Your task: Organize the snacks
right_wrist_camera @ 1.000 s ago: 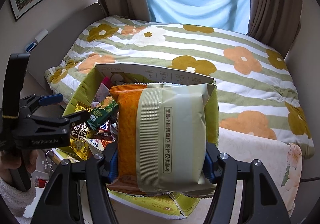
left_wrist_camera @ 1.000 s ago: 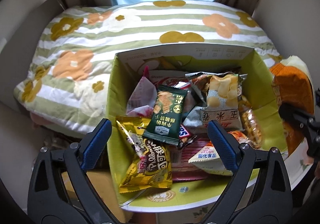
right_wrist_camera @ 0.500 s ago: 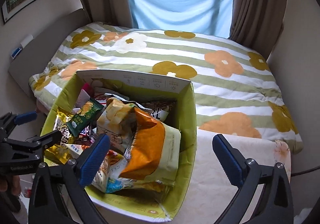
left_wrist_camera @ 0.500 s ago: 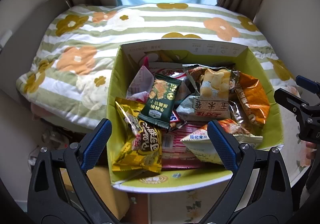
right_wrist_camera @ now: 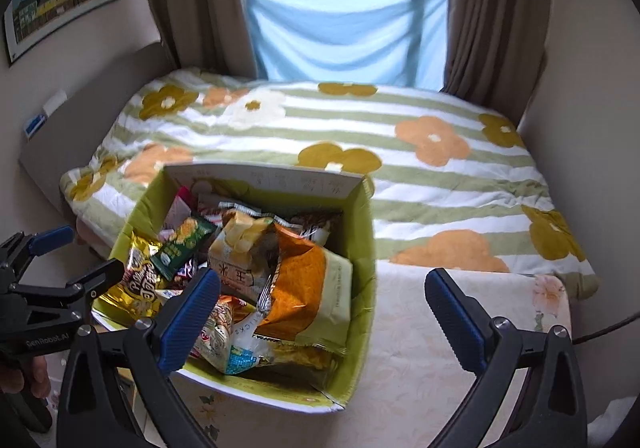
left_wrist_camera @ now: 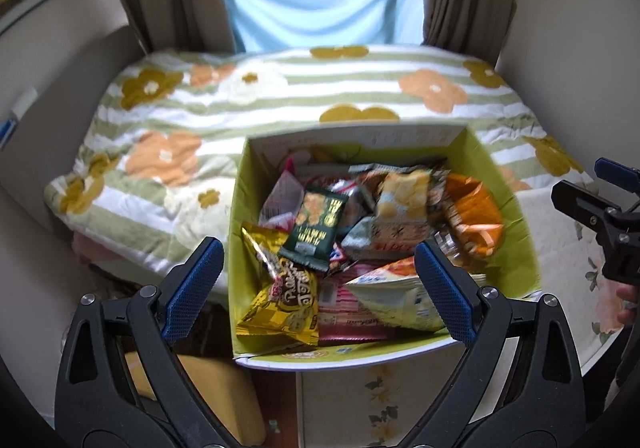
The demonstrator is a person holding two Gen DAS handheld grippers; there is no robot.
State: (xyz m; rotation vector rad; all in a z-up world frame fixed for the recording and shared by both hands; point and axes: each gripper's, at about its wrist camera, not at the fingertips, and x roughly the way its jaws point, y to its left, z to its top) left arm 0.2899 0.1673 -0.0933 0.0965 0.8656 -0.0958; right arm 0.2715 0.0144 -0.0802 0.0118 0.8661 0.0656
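Orange bag [right_wrist_camera: 304,288] dropped into one box [right_wrist_camera: 360,268]; two tongs empty.

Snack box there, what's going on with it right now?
A person holds a gripper in each hand above the green box, which sits on a floral-clothed table beside the bed. The box is piled with snack packets; the orange bag lies inside on its right side. The right gripper and the left gripper are both open and hold nothing.
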